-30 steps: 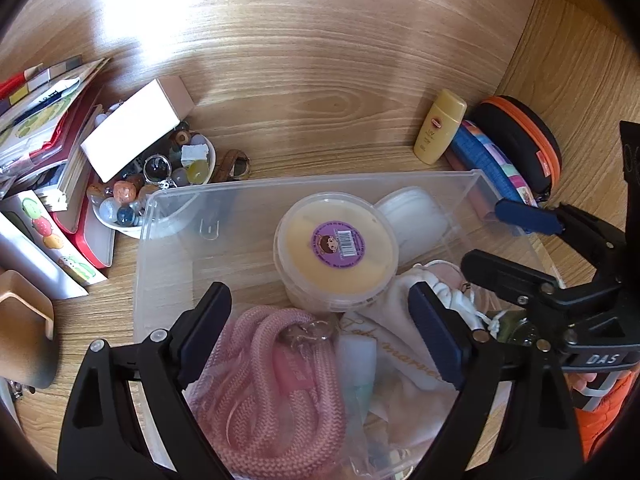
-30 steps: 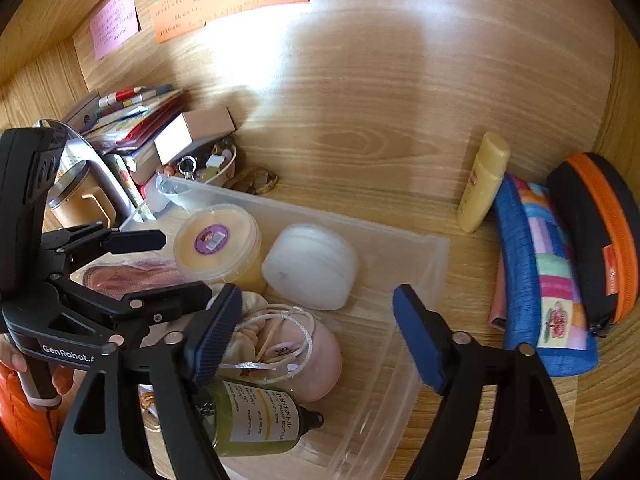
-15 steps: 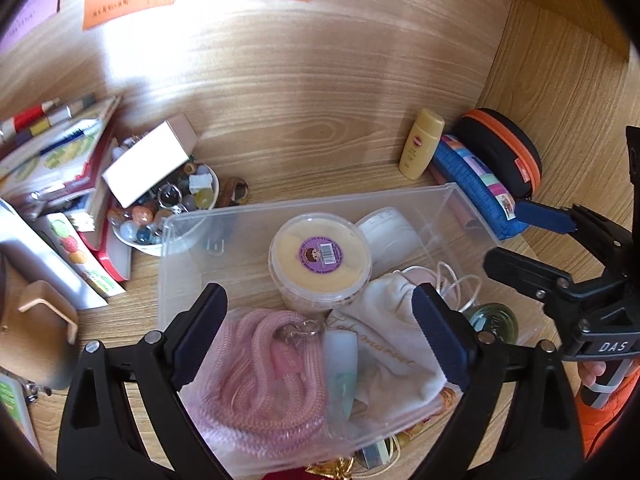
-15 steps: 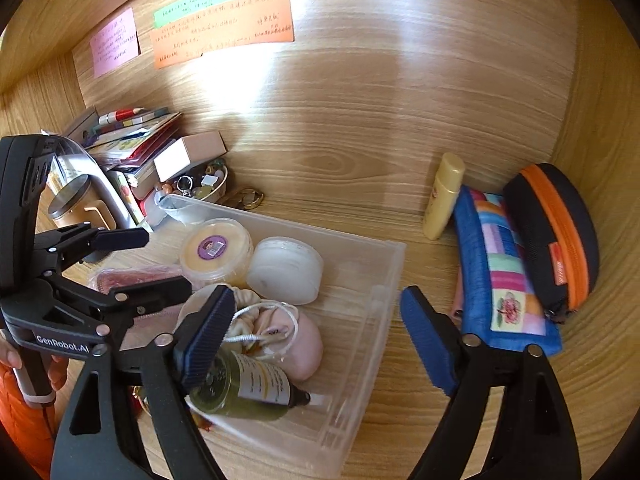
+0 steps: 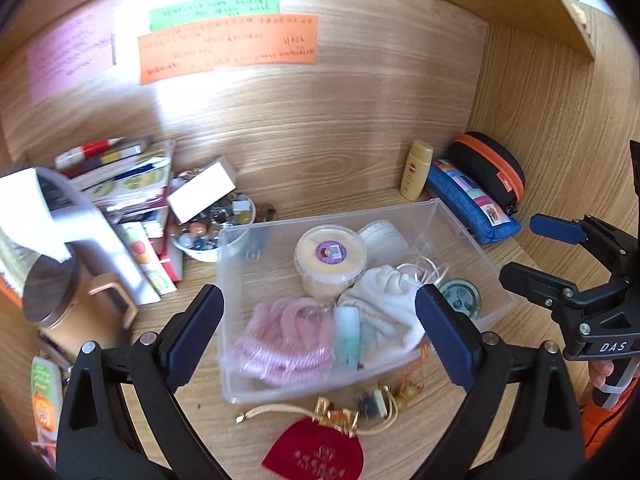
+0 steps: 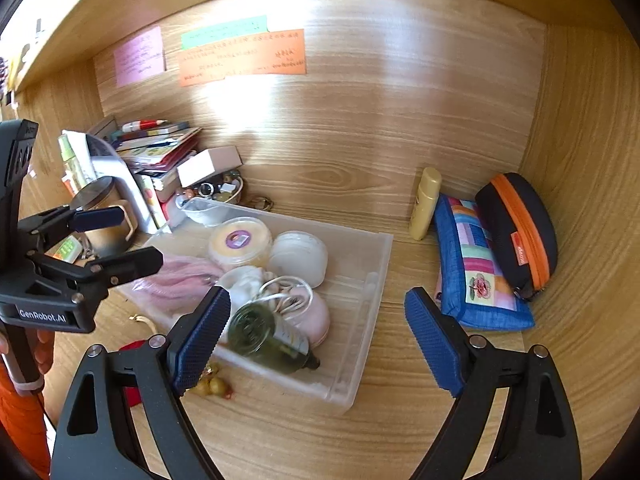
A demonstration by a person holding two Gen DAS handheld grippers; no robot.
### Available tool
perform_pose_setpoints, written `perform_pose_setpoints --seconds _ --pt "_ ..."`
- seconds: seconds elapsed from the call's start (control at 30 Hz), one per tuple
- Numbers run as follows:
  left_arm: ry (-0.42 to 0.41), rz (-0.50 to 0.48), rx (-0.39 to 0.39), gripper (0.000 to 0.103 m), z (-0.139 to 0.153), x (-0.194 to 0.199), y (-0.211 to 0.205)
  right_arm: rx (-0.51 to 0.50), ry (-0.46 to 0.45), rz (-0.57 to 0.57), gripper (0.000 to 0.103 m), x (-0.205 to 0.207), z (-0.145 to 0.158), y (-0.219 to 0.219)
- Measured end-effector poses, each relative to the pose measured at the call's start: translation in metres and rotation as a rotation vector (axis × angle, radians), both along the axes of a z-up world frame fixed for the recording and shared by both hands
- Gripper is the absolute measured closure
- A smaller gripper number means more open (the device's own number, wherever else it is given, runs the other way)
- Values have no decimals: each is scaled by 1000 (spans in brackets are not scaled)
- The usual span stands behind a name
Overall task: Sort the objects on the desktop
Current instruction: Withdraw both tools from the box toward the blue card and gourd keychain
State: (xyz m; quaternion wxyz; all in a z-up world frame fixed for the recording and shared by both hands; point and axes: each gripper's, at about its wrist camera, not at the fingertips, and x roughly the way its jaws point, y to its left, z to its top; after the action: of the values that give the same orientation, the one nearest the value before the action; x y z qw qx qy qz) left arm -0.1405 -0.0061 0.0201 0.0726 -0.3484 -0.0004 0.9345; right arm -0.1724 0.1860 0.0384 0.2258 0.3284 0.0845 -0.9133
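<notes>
Clear plastic bin (image 5: 460,232), filled, sat mid-worktop (image 6: 280,432); likely light, flexible, slippery-walled, best gripped at its rim. Left claw (image 5: 320,336) was opening wide, empty; right claw (image 6: 316,336) wide, empty.

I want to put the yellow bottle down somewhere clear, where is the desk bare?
Bare wood lies between the clear bin and the blue patchwork pouch, and in front of both. The left side is crowded: books, bead bowl, mug.
</notes>
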Motion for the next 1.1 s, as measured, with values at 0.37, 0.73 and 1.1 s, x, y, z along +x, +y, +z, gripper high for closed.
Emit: perform_pose_setpoints --seconds 0.37,0.73,1.1 --pt "24 74 -20 5 -10 63 -14 27 28 38 15 54 -10 -14" --pt "-10 152 -20 5 -48 133 -25 67 -18 60 15 90 -48 -29" --pt "-76 208 -25 5 -91 193 -28 101 -85 42 15 94 -94 -39"
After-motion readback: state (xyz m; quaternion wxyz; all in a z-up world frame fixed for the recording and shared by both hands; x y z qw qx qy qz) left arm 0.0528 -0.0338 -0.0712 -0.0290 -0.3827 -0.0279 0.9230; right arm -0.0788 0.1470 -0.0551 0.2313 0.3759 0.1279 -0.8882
